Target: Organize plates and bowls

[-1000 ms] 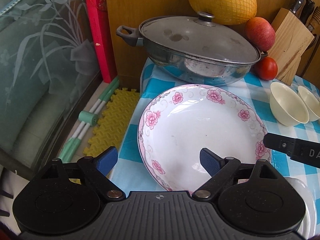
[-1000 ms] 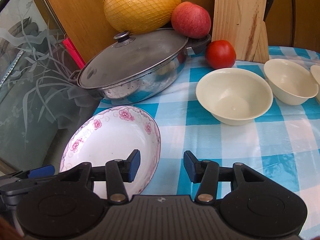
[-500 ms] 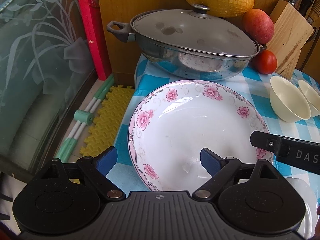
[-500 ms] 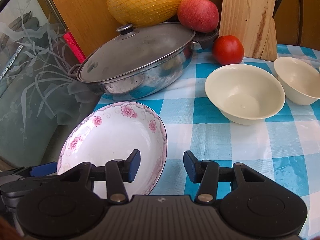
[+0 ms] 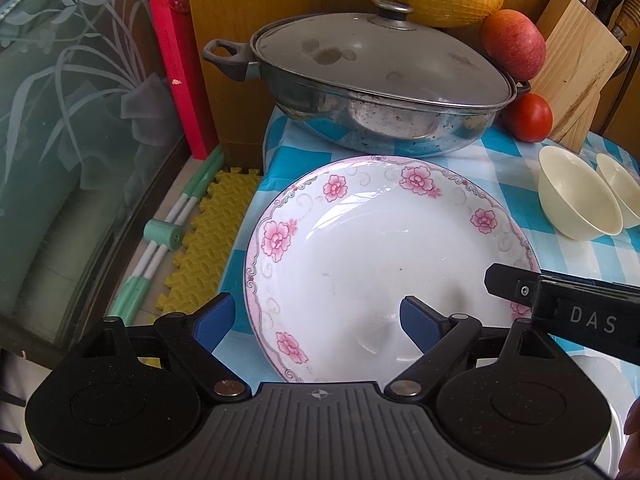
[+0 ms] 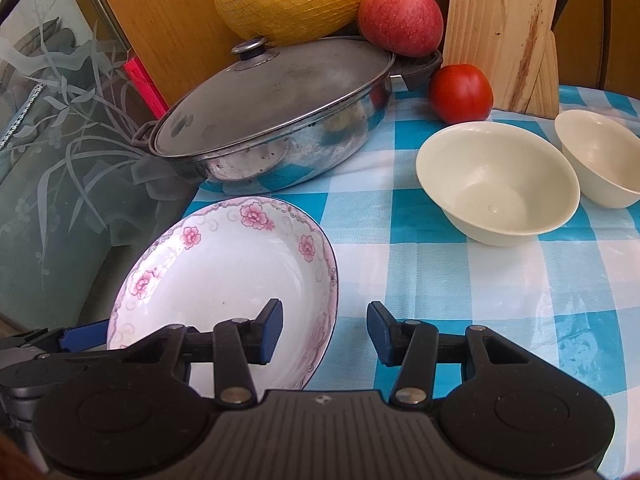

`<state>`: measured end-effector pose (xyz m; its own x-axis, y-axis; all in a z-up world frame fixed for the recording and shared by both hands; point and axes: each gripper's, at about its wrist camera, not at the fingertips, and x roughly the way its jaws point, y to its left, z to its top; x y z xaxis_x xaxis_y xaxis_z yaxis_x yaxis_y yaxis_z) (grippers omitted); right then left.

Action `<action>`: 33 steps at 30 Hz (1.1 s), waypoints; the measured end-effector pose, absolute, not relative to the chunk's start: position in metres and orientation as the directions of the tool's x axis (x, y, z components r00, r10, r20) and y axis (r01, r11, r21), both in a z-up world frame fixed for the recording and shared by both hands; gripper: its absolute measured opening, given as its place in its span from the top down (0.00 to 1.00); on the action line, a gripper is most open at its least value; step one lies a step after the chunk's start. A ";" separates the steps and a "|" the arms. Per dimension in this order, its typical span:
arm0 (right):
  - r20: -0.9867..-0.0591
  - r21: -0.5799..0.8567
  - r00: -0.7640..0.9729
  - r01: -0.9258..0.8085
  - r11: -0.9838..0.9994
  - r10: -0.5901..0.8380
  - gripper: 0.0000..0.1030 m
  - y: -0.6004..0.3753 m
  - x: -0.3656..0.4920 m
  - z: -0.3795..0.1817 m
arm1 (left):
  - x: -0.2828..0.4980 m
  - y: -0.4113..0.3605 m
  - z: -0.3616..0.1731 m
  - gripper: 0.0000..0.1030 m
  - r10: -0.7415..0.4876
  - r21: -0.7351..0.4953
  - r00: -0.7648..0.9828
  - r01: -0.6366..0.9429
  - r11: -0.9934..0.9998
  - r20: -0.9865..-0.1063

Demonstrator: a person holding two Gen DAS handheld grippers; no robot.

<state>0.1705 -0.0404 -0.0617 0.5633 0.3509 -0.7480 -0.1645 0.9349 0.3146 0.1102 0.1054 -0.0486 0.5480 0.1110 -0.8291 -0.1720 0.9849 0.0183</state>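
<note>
The white, pink-flowered ceramic plate [image 5: 384, 256] lay at the table's [image 6: 460, 280] left edge (overhanging slightly), both grippers' jaws spread, pinching nothing.

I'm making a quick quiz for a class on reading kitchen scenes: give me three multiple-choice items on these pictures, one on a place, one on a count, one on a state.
1. Where does the tomato sit?
A. inside a bowl
B. on the cloth beside the wooden knife block
C. on the pot lid

2. How many cream bowls show on the checked tablecloth?
A. two
B. four
C. none

3. What state is the metal pot in?
A. uncovered
B. tipped on its side
C. covered by its lid

Answers: 1 B, it rests on the cloth next to the block. 2 A, a nearer cream bowl and a farther cream bowl stand side by side. 3 C, the lid with its knob sits on the rim.
</note>
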 end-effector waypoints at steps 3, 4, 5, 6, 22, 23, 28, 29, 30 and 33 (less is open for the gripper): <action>-0.751 0.321 0.557 -0.162 0.933 0.355 0.57 -0.041 0.171 -0.063 | 0.113 0.103 -0.051 0.12 0.113 0.029 0.541 -0.163 0.986 -0.833; -0.753 0.321 0.555 -0.160 0.934 0.353 0.57 -0.041 0.172 -0.063 | 0.114 0.102 -0.052 0.12 0.112 0.029 0.538 -0.161 0.986 -0.836; -0.754 0.319 0.555 -0.159 0.934 0.352 0.58 -0.041 0.172 -0.064 | 0.114 0.102 -0.053 0.13 0.111 0.029 0.534 -0.160 0.987 -0.838; -0.754 0.318 0.556 -0.159 0.935 0.351 0.59 -0.041 0.173 -0.064 | 0.115 0.102 -0.053 0.13 0.109 0.029 0.531 -0.158 0.987 -0.841; -0.757 0.300 0.557 -0.168 0.939 0.341 0.60 -0.038 0.174 -0.069 | 0.116 0.105 -0.056 0.13 0.091 0.003 0.528 -0.165 0.986 -0.844; -0.758 0.296 0.558 -0.170 0.940 0.339 0.60 -0.038 0.173 -0.069 | 0.116 0.104 -0.056 0.13 0.093 0.006 0.529 -0.165 0.986 -0.843; -0.761 0.284 0.556 -0.178 0.942 0.335 0.60 -0.036 0.172 -0.068 | 0.116 0.104 -0.056 0.13 0.098 0.009 0.532 -0.168 0.986 -0.841; -0.760 0.285 0.557 -0.177 0.942 0.335 0.60 -0.036 0.172 -0.069 | 0.116 0.105 -0.057 0.13 0.094 0.002 0.532 -0.171 0.985 -0.841; -0.760 0.283 0.558 -0.178 0.942 0.333 0.60 -0.036 0.172 -0.069 | 0.116 0.106 -0.057 0.13 0.087 -0.007 0.531 -0.173 0.985 -0.843; -0.759 0.271 0.562 -0.185 0.944 0.328 0.66 -0.034 0.171 -0.069 | 0.118 0.109 -0.058 0.13 0.059 -0.040 0.524 -0.176 0.984 -0.850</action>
<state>0.1714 -0.0339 -0.0685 0.5618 0.3285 -0.7593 -0.1854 0.9444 0.2714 0.1182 0.1093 -0.0575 0.5239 0.0594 -0.8497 -0.1760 0.9836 -0.0398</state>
